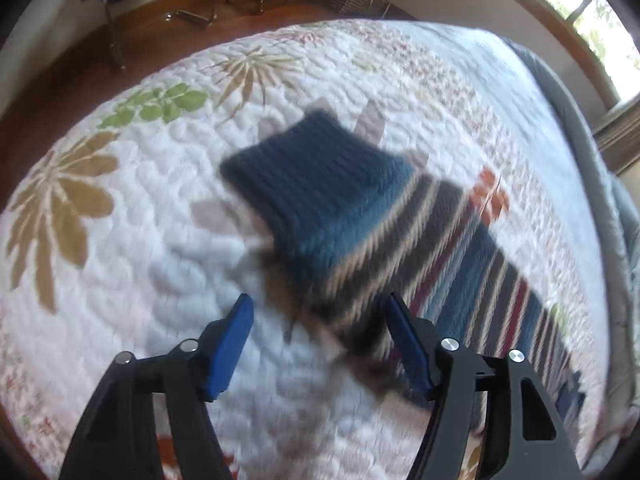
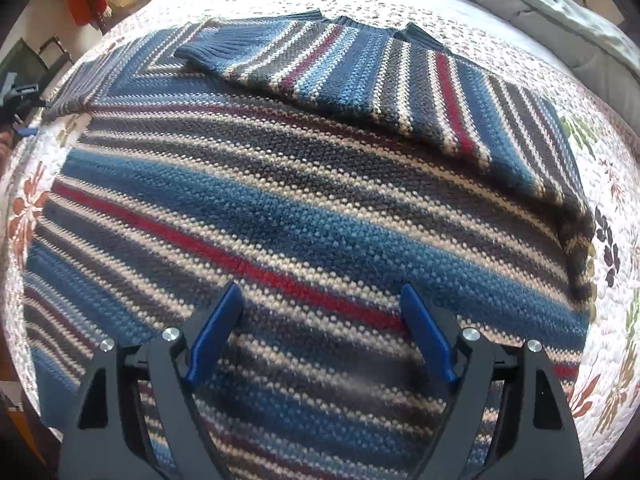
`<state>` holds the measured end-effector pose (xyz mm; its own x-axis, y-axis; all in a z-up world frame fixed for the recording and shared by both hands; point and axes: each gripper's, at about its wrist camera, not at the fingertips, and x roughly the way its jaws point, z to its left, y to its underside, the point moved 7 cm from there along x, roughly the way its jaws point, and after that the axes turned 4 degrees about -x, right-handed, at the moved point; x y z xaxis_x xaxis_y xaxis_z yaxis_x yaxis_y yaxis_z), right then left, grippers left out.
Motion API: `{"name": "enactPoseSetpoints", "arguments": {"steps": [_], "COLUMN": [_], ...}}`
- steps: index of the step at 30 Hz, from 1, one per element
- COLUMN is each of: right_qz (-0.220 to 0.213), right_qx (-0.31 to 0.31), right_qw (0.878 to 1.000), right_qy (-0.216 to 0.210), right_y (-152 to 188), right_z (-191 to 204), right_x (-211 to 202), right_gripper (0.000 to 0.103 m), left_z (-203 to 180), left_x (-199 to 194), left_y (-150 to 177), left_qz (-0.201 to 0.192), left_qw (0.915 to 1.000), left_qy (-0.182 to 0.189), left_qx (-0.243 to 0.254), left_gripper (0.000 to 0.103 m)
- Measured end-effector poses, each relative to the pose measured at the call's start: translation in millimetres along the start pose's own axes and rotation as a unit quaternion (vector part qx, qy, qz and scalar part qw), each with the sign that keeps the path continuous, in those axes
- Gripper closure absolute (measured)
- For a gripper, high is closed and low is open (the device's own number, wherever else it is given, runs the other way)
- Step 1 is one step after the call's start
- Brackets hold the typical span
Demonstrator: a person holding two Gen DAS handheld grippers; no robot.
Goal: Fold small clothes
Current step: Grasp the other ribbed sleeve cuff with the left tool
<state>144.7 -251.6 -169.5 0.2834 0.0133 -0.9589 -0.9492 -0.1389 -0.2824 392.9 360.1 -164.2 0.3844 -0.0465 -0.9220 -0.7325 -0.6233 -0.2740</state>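
A striped knit sweater [image 2: 304,208] in blue, grey, cream and red lies flat on a floral quilt. One sleeve [image 2: 360,80] is folded across its top. My right gripper [image 2: 320,300] is open and empty, just above the sweater's body. In the left wrist view the other sleeve [image 1: 360,220], with a dark blue ribbed cuff [image 1: 316,152], stretches out over the quilt. My left gripper [image 1: 320,308] is open and empty, hovering just short of that sleeve. The left wrist view is blurred by motion.
The white floral quilt [image 1: 120,260] covers a bed. A grey blanket [image 2: 540,8] lies bunched at the far end. Wooden floor [image 1: 80,60] with a chair and a bench lies beyond the bed's edge. A window [image 1: 600,20] is at the upper right.
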Motion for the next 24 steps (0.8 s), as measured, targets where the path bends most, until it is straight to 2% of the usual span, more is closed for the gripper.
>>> {"name": "enactPoseSetpoints", "arguments": {"steps": [4, 6, 7, 10, 12, 17, 21, 24], "right_qz": [-0.002, -0.003, -0.004, -0.007, -0.009, -0.013, -0.017, -0.018], "right_qx": [-0.001, -0.001, -0.002, -0.004, -0.006, -0.001, 0.007, 0.015], "right_qw": [1.000, 1.000, 1.000, 1.000, 1.000, 1.000, 1.000, 1.000], "right_qy": [0.004, 0.004, 0.006, 0.008, 0.008, 0.005, -0.003, -0.006], "right_y": [-2, -3, -3, -4, -3, 0, 6, 9], "right_z": [1, 1, 1, 2, 2, -1, -3, -5], "right_x": [3, 5, 6, 7, 7, 4, 0, -1], "right_gripper": [0.019, 0.018, 0.018, 0.017, 0.016, 0.016, 0.016, 0.015], "left_z": [-9, -14, -15, -11, -10, -30, -65, -104], "left_x": [-2, 5, 11, 20, 18, -5, -32, -48], "left_y": [-14, -20, -23, -28, -29, -22, -10, 7], "left_qz": [-0.017, -0.004, 0.001, 0.003, -0.012, -0.078, -0.121, -0.145], "left_qw": [0.9988, 0.9986, 0.9985, 0.9973, 0.9970, 0.9967, 0.9917, 0.9844], "left_qy": [0.045, 0.051, 0.052, 0.059, 0.056, 0.018, 0.020, 0.021], "left_qx": [-0.006, -0.011, -0.016, -0.043, -0.051, -0.010, 0.041, 0.097], "left_gripper": [0.036, 0.037, 0.050, 0.079, 0.087, 0.089, 0.089, 0.089]}}
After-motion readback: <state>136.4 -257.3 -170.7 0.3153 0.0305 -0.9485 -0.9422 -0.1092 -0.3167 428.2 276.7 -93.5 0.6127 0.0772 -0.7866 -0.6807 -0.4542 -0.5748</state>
